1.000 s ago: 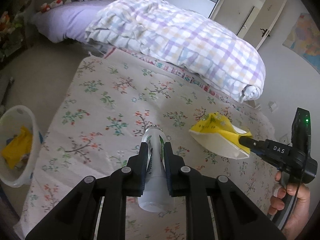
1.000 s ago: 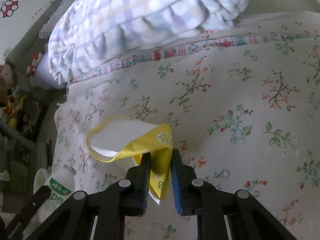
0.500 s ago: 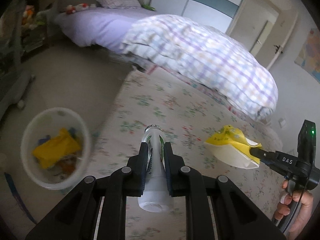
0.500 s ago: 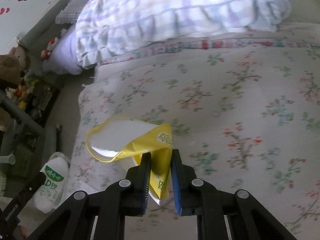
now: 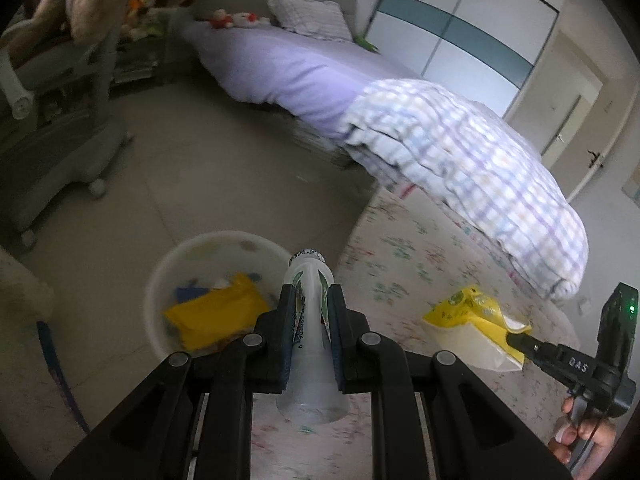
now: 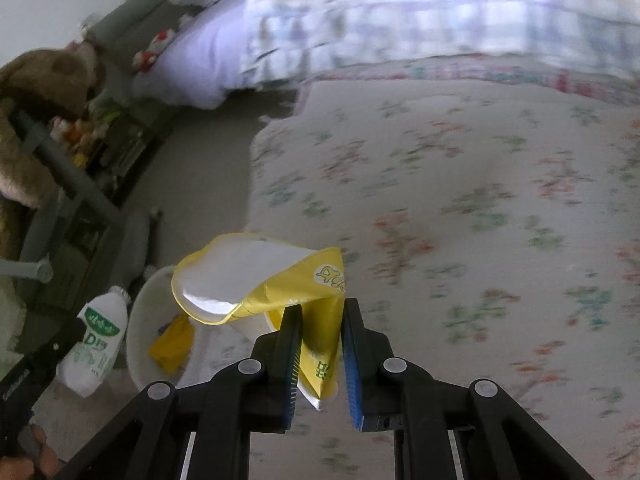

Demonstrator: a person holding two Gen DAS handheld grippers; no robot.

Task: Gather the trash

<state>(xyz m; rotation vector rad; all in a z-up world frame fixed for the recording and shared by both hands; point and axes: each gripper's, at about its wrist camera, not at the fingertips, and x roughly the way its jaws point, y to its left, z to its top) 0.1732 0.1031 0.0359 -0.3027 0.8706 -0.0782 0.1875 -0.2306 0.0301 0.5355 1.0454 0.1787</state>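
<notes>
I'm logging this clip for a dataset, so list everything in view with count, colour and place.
bottle: one, white with green label, in the left gripper
wrapper: one, yellow and white, in the right gripper
bin: one, white, on the floor, yellow trash inside
floral cover: one, cream, beside the bin
checked quilt: one, pastel, behind the cover
bed: one, purple, far back
left gripper: black, shut
right gripper: black, shut

The bottle [image 5: 310,344] looked like smooth translucent plastic, the yellow wrapper [image 6: 276,280] glossy with a white lining, the floral cloth [image 6: 460,184] soft and matt
</notes>
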